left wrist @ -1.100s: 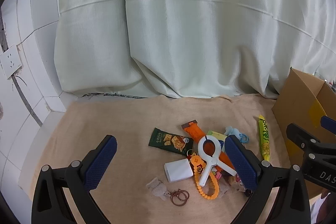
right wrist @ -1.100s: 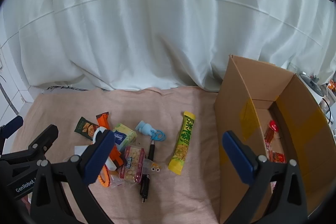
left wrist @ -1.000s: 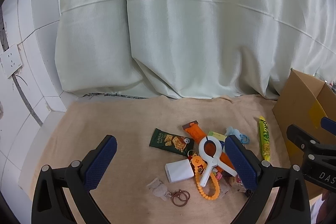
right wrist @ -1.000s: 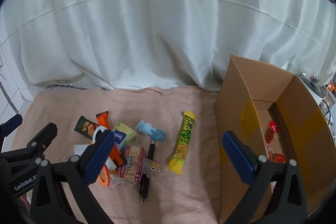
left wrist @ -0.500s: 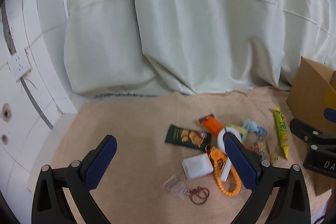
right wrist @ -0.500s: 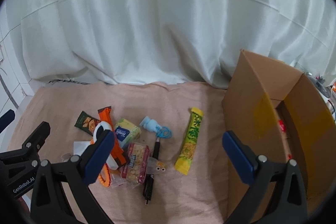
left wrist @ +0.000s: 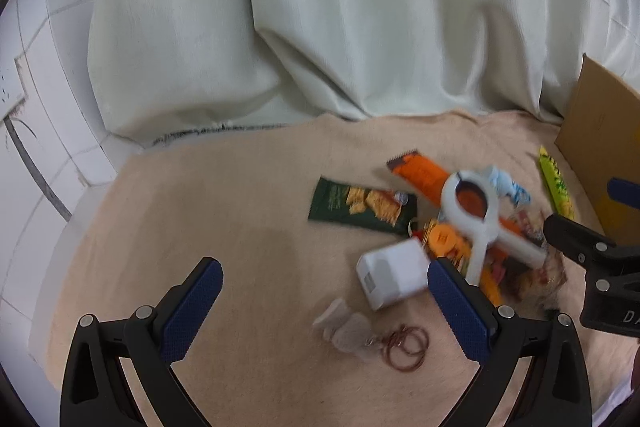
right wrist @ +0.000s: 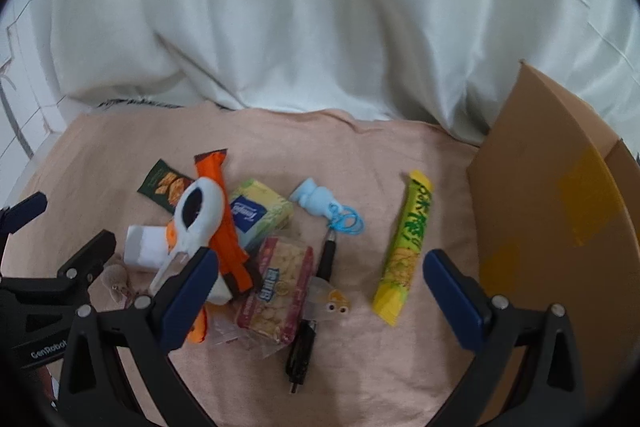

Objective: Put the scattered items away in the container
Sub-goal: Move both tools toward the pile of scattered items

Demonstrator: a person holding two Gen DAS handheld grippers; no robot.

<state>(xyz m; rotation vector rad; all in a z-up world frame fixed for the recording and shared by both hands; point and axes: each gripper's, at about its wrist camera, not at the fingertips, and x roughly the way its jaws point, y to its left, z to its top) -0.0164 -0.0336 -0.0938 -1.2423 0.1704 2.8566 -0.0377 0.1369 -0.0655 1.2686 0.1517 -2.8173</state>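
A pile of small items lies on the beige cloth (left wrist: pixel 240 211): a dark green cracker packet (left wrist: pixel 360 205), an orange packet (left wrist: pixel 420 171), a big white clip (left wrist: pixel 476 219), a white box (left wrist: pixel 394 273) and a ring keychain (left wrist: pixel 404 345). In the right wrist view I see a yellow-green snack stick (right wrist: pixel 408 243), a blue figure (right wrist: pixel 318 201), a tissue pack (right wrist: pixel 260 215), a biscuit pack (right wrist: pixel 278 289) and a black pen (right wrist: pixel 312 311). The cardboard box (right wrist: pixel 560 227) stands at the right. My left gripper (left wrist: pixel 324 303) and right gripper (right wrist: pixel 320 287) are both open and empty, above the items.
A pale curtain (left wrist: pixel 360 27) hangs behind the cloth. A white tiled wall (left wrist: pixel 36 107) with a socket is on the left. Bare cloth lies left of the pile and between the snack stick and the box.
Both grippers have moved forward and down toward the pile, which now looks larger and sits further right in the left view. The box interior has slid out of the right view. Nothing was grasped.
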